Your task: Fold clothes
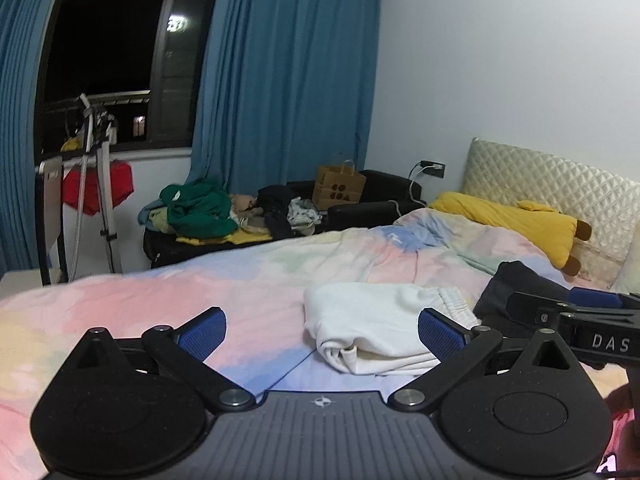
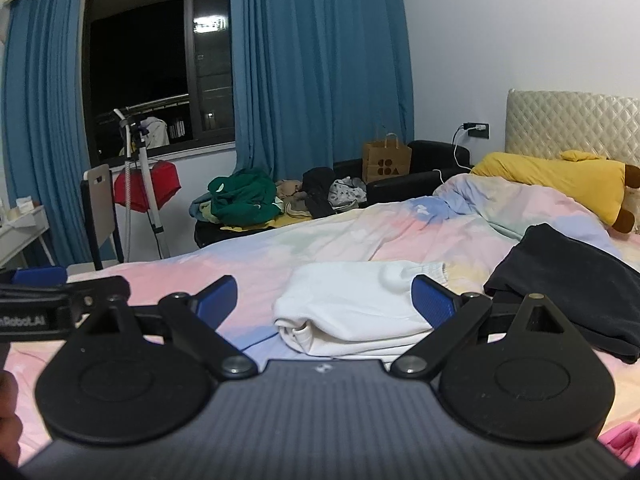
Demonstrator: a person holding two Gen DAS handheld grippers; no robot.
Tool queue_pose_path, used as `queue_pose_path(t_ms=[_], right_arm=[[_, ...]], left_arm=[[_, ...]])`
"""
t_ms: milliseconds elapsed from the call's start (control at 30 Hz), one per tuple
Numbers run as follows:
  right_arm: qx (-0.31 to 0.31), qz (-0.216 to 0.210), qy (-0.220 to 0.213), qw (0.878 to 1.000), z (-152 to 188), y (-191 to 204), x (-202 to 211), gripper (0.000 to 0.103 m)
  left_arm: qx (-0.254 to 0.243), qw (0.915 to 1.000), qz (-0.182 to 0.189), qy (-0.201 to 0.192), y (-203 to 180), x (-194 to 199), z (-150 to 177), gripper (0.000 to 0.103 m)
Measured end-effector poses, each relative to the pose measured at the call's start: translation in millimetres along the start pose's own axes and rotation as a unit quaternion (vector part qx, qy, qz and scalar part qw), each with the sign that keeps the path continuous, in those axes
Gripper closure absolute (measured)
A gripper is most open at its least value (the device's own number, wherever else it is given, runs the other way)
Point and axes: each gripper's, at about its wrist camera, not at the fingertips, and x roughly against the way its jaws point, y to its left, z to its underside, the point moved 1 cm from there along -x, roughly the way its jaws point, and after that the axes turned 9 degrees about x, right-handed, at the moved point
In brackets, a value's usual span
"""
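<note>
In the left wrist view, the left gripper [image 1: 322, 326] hangs above the pastel tie-dye duvet [image 1: 240, 268] with its 2 blue-padded fingers [image 1: 202, 336] spread wide and nothing between them. The folded white fleece garment [image 1: 376, 328] lies flat on that duvet, straight ahead of the fingers and partly behind the right-hand pad. Just beside the white garment, on its headboard side, rests a folded dark navy garment [image 1: 520, 284]. The right gripper [image 1: 568, 308] reaches in from the right edge, over the navy garment; from this angle I cannot tell how its jaws stand. Farther from the white garment, a long yellow plush pillow [image 1: 516, 220] leans at the quilted cream headboard [image 1: 552, 184].

In the right wrist view, the right gripper [image 2: 324, 298] also has its 2 blue pads parted wide, empty, above the duvet [image 2: 320, 240]. The white garment [image 2: 352, 312] sits between and just beyond the fingers, its rolled edge facing the camera. The navy garment [image 2: 568, 280] lies just beside it toward the headboard [image 2: 572, 120]. Well beyond the white garment, a heap of loose clothes [image 2: 248, 200] covers a black sofa [image 2: 424, 168], where a brown paper bag [image 2: 386, 160] stands before teal curtains [image 2: 320, 60].
</note>
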Motion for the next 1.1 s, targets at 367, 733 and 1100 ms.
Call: queue_pose_path(t_ms=[367,733,1100], right_arm=[[0.026,0.032,0.008,0.999,38,27,-22,0.008],[0.033,0.055,0.014,0.998,67,29,-37,0.008],[0.026,0.062,0.011,0.998,74,26,-38,0.008]], left_arm=[[-0.003,0.9997,-0.015,0.017,16,-31,35,0.000],[0.004,0.9997,-0.014,0.020,21,-42,50,0.000],[0.018,0.9991,-0.025,0.028,31,-50,57,0.000]])
